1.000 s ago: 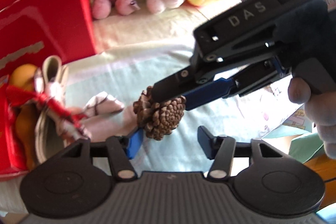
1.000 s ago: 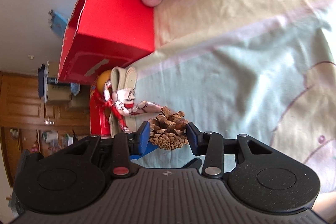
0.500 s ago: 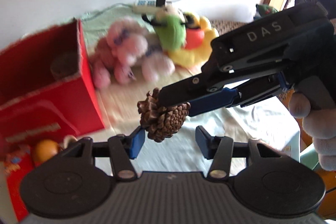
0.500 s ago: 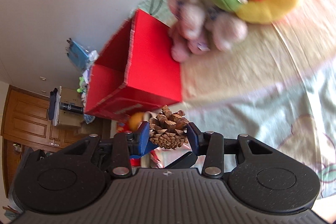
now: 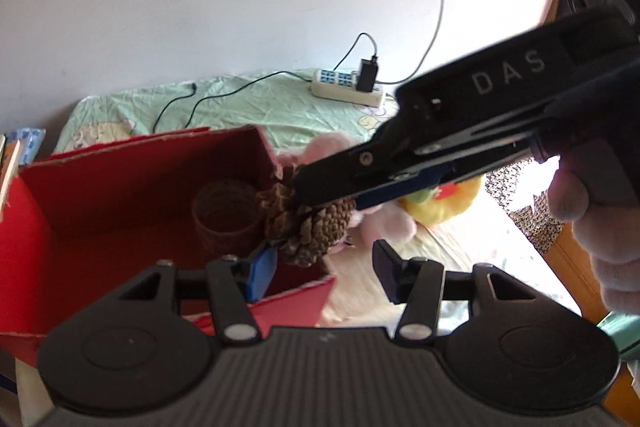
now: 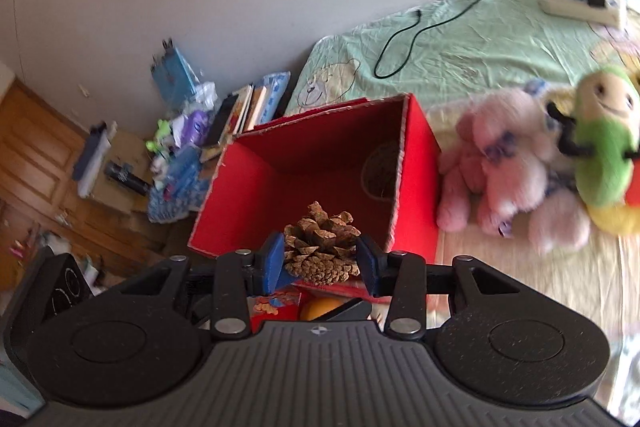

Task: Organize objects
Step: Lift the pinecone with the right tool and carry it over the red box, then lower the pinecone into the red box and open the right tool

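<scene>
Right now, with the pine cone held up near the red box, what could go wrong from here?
1. The right gripper pinches the pine cone only by its scaly sides; scales could crush or slip, and it may drop early.
2. In both wrist views the cone sits near the red box's front edge, not clearly over the opening, so a release now might land outside.
3. The open left gripper is right beside the cone and could bump it.
</scene>
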`<state>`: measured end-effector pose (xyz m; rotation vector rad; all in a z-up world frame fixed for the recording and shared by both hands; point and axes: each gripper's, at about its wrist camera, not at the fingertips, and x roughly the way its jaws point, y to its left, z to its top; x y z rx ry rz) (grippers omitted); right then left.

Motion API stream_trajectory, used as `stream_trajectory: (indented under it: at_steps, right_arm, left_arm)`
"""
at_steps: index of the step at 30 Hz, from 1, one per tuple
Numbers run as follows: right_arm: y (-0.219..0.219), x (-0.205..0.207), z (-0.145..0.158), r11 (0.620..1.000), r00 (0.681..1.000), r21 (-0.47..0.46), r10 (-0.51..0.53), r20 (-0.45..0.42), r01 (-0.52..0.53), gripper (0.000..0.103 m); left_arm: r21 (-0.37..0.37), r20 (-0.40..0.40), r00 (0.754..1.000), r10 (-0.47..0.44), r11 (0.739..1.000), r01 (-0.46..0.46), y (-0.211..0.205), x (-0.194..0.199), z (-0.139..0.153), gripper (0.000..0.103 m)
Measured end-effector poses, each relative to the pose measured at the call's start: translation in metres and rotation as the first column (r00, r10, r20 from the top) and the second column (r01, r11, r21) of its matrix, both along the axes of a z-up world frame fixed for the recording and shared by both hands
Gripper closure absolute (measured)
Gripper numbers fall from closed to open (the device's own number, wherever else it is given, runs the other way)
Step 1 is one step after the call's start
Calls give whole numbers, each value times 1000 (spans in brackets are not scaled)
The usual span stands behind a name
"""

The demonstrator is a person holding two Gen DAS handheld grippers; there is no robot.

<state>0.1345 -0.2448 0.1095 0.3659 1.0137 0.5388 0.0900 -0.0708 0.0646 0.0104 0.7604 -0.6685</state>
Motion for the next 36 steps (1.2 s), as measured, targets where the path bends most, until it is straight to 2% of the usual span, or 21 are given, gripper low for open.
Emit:
stream_trajectory:
  at_steps: [8, 13, 14, 15, 20, 21, 24, 31, 33, 36]
  right_arm:
    - [56, 59, -24, 966, 987, -230, 86, -133, -115, 61]
    - [74, 80, -37, 934, 974, -320, 94, -208, -159, 61]
    - [77, 83, -40, 925, 971, -342, 95, -218, -167, 62]
    - [80, 81, -40, 913, 969, -368, 98, -228, -179, 69]
    - [89, 83, -60, 862, 959, -460, 93, -269, -213, 70]
    - [90, 84, -64, 852, 959, -477, 91, -268, -215, 76]
    - [93, 85, -68, 844, 958, -487, 99, -269, -224, 80]
    - [100, 82, -70, 826, 961, -513, 118, -249, -235, 79]
    - [98, 85, -68, 837, 961, -496, 120, -249, -233, 78]
    - [94, 84, -69, 879, 957, -420, 119, -266, -226, 78]
  left_arm:
    - [-20, -128, 992, -24, 1000, 22, 22, 44, -41, 49]
    - [-55, -207, 977, -49, 998, 38, 28, 61, -57, 49]
    - [-58, -216, 975, -51, 998, 39, 28, 60, -57, 49]
    - [-57, -220, 974, -53, 998, 41, 29, 62, -58, 49]
    - [-67, -228, 971, -77, 996, 63, 33, 66, -61, 49]
    - [-65, -227, 971, -79, 996, 66, 34, 67, -61, 49]
    - [-58, -222, 972, -78, 996, 66, 39, 67, -61, 49]
    - [-31, -199, 979, -44, 999, 39, 59, 64, -59, 47]
    - [-21, -186, 982, -31, 999, 27, 68, 61, -57, 47]
    - [-14, -162, 987, -3, 1000, 1, 85, 58, -54, 46]
